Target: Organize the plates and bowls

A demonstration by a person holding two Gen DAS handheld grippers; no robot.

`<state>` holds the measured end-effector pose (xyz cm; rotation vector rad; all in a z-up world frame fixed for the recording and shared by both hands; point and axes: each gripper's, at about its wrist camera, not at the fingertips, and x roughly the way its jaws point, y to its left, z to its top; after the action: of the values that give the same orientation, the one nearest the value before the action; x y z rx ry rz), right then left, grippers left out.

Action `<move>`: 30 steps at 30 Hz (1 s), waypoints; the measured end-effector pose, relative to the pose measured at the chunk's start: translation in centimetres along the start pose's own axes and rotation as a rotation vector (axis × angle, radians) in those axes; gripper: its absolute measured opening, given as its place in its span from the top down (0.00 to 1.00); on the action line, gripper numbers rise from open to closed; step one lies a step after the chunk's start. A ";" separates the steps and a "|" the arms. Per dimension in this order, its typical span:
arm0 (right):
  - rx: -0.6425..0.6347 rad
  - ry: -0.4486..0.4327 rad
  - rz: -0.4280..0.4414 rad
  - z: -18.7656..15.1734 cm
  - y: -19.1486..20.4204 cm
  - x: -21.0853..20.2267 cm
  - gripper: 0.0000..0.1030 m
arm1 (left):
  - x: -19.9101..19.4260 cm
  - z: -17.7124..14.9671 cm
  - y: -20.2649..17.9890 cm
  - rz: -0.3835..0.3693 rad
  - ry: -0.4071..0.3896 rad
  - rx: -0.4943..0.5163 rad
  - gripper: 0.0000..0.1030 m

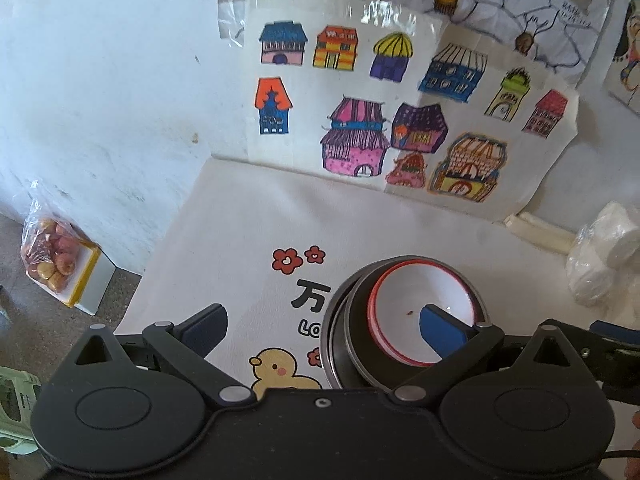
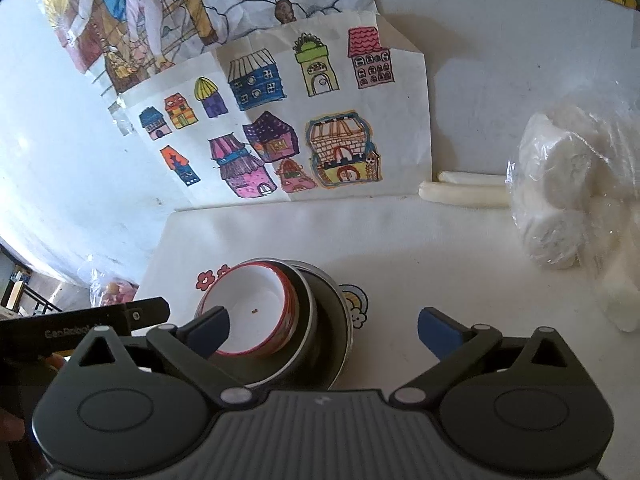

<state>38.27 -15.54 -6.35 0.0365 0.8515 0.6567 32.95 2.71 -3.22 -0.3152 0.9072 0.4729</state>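
Observation:
A white bowl with a red rim (image 1: 420, 304) sits nested in a dark grey bowl (image 1: 356, 344), which rests on a dark plate (image 1: 330, 344); the stack stands on the white printed tablecloth. My left gripper (image 1: 324, 328) is open, its right fingertip (image 1: 440, 334) over the white bowl, the left one over the cloth. In the right wrist view the same white bowl (image 2: 252, 300), grey bowl (image 2: 308, 328) and plate (image 2: 340, 320) lie at the lower left. My right gripper (image 2: 324, 330) is open, its left fingertip (image 2: 208, 330) over the white bowl's rim.
Children's drawings of houses (image 1: 360, 120) hang on the wall behind the table. A plastic bag of white rolls (image 2: 560, 192) and white sticks (image 2: 460, 192) lie at the back right. A bag of fruit (image 1: 52, 256) sits on the floor at left.

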 end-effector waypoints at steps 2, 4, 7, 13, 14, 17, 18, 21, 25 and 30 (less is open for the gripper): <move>-0.016 -0.007 0.004 0.0 0.1 -0.5 0.00 | -0.8 -0.2 0.0 0.005 -0.019 -0.009 0.01; -0.024 -0.015 0.009 0.0 0.1 -0.9 0.00 | -1.4 -0.5 0.0 0.012 -0.029 -0.020 0.01; -0.026 -0.018 0.021 -0.1 0.1 -1.3 0.00 | -2.1 -0.9 0.1 0.023 -0.033 -0.023 0.01; -0.069 -0.039 0.025 -0.7 0.7 -2.3 0.00 | -3.8 -1.9 0.4 0.042 -0.066 -0.027 0.01; -0.079 -0.042 0.024 -0.8 0.8 -2.5 0.00 | -4.0 -2.1 0.4 0.046 -0.075 -0.027 0.01; -0.107 -0.051 0.024 -1.1 1.3 -3.0 0.00 | -4.5 -2.5 0.5 0.050 -0.080 -0.026 0.01; -0.110 -0.052 0.028 -1.2 1.5 -3.1 0.00 | -4.7 -2.6 0.6 0.051 -0.079 -0.025 0.01; -0.118 -0.053 0.034 -1.3 1.8 -3.3 0.00 | -4.9 -2.8 0.8 0.056 -0.080 -0.024 0.01; -0.120 -0.061 0.024 -1.3 2.2 -3.7 0.00 | -5.3 -2.8 1.3 0.046 -0.095 -0.024 0.01; -0.127 -0.073 -0.005 -1.7 3.0 -4.0 0.00 | -5.0 -2.6 1.9 0.016 -0.103 -0.002 0.01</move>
<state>33.61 -15.71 -3.84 -0.0560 0.7379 0.6998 27.62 1.83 -0.84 -0.2826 0.8100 0.5005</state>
